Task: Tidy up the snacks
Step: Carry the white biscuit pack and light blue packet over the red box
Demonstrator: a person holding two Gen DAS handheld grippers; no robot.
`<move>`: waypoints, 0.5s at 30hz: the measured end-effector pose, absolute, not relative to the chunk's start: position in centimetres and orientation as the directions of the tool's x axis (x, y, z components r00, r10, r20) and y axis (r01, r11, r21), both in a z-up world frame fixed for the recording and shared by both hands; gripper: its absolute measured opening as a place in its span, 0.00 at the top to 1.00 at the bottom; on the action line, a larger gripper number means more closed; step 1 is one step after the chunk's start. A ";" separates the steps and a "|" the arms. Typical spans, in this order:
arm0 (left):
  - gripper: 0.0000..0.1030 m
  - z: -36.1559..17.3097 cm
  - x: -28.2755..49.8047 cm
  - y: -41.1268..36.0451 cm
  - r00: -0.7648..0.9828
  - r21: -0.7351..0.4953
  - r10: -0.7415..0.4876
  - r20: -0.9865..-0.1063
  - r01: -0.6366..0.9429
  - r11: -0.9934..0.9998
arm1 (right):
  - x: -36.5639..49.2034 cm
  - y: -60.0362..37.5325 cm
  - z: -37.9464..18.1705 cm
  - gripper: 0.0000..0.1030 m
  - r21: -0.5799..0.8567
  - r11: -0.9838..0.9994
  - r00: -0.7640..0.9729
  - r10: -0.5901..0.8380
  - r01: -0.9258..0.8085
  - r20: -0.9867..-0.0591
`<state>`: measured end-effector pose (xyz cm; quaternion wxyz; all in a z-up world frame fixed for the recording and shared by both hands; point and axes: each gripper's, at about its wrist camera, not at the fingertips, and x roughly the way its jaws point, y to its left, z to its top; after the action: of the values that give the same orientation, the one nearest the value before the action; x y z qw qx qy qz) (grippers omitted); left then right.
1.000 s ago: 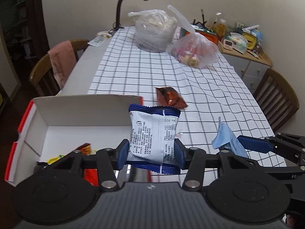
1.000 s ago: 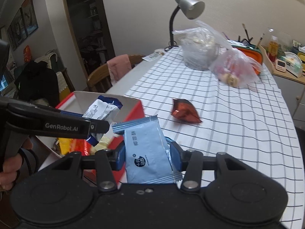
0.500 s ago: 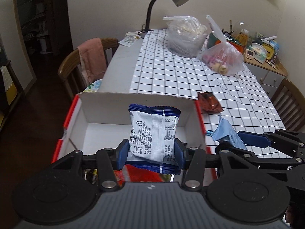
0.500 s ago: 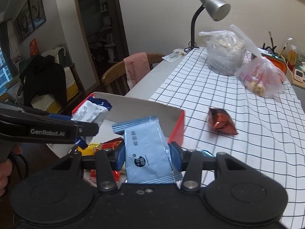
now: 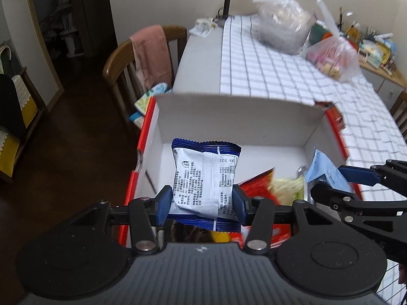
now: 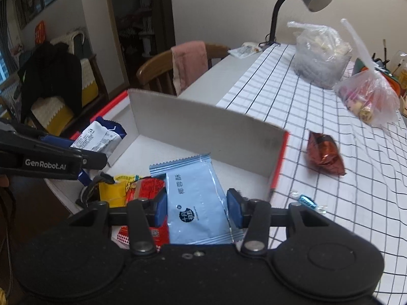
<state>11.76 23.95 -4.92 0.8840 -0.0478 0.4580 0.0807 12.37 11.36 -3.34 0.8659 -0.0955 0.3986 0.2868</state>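
My left gripper (image 5: 202, 204) is shut on a white and dark-blue snack packet (image 5: 204, 178) and holds it over the open red and white cardboard box (image 5: 229, 111). My right gripper (image 6: 197, 207) is shut on a light-blue snack packet (image 6: 195, 200), also over the box (image 6: 203, 127). Each packet shows in the other view: the white one at the left of the right wrist view (image 6: 98, 137), the blue one at the right of the left wrist view (image 5: 326, 171). Red and yellow snacks (image 6: 132, 188) lie in the box.
A dark red snack bag (image 6: 324, 153) and a small wrapped candy (image 6: 306, 200) lie on the checked tablecloth (image 6: 318, 117) right of the box. Two plastic bags (image 6: 320, 56) and a desk lamp (image 6: 302, 2) stand at the far end. A wooden chair with a pink cloth (image 5: 150, 53) is at the left.
Both grippers have moved left and forward with their packets, from beside the box to over its inside. The box now fills more of both views.
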 end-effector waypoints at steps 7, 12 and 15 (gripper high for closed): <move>0.52 -7.3 12.6 24.7 0.527 0.012 0.100 -0.844 -0.168 0.986 | 11.9 13.8 -5.2 0.55 0.015 0.799 0.500 0.391 -0.601 -0.773; 0.52 -8.3 12.9 24.2 0.505 0.015 0.085 -0.859 -0.141 0.990 | 11.9 14.2 -6.1 0.54 -0.001 0.797 0.492 0.371 -0.603 -0.787; 0.52 -8.8 13.0 23.9 0.491 0.026 0.088 -0.867 -0.130 0.991 | 11.8 14.3 -6.4 0.55 -0.002 0.796 0.487 0.368 -0.605 -0.792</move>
<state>13.00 23.86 -8.84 0.8632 -0.0213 0.5004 0.0632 11.79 14.31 -6.41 0.8507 -0.1414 0.4178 0.2859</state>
